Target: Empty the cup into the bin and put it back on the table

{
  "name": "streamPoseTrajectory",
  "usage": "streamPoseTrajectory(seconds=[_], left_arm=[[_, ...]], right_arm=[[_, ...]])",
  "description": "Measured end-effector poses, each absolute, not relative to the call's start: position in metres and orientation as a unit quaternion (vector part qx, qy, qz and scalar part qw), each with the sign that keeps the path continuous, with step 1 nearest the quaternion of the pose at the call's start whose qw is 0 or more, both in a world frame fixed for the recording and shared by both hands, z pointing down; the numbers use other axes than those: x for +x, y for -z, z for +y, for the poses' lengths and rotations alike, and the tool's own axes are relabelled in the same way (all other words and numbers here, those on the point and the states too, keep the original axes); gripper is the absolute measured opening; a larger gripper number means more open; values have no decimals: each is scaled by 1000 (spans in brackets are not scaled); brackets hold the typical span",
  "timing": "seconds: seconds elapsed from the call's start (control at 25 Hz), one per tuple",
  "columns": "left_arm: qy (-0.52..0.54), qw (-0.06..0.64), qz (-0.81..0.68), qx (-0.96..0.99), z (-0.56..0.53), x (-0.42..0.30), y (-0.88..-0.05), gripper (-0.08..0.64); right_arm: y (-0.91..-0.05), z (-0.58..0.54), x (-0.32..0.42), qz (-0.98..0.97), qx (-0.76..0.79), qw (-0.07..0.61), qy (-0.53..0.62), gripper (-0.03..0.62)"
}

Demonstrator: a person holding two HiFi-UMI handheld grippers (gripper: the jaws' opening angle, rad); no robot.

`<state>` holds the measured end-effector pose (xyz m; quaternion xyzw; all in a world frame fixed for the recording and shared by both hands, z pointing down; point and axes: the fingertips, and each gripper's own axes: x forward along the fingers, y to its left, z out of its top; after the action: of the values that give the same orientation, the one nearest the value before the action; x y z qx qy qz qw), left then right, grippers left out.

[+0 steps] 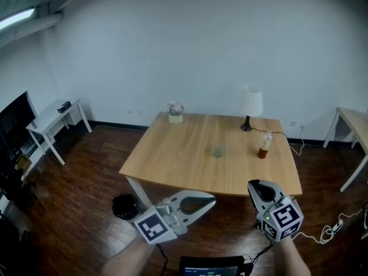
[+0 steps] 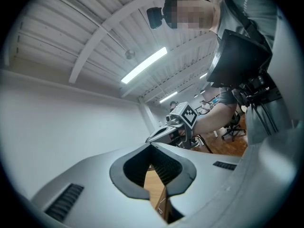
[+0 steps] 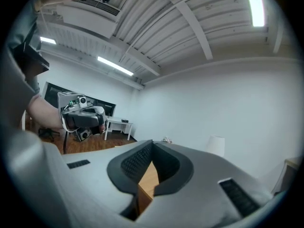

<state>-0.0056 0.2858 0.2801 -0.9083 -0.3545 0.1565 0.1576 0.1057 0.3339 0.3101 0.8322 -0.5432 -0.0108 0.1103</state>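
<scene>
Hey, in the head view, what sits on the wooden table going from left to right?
Flower pot, cup, lamp, bottle.

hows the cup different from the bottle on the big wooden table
The cup is short and pale greenish; the bottle is taller and brown lower down. The cup stands near the middle of the table; the bottle stands nearer its right edge. Both stand upright.
</scene>
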Motion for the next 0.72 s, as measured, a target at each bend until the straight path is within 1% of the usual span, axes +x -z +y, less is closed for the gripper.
streamPoseTrajectory(seconds=[0.4,0.56,0.72], left_arm=[[-156,153,-357,-908,271,42,-281,-6],[-151,159,-372,-902,257,68,-288,-6],[-157,150,-364,-906,232,100,-286,-6]], right_arm=[[-311,311,151,-554,827,96,5,3],[-315,294,176,-551,829,99,-1,3],[-317,274,204,-539,838,92,-6,3]])
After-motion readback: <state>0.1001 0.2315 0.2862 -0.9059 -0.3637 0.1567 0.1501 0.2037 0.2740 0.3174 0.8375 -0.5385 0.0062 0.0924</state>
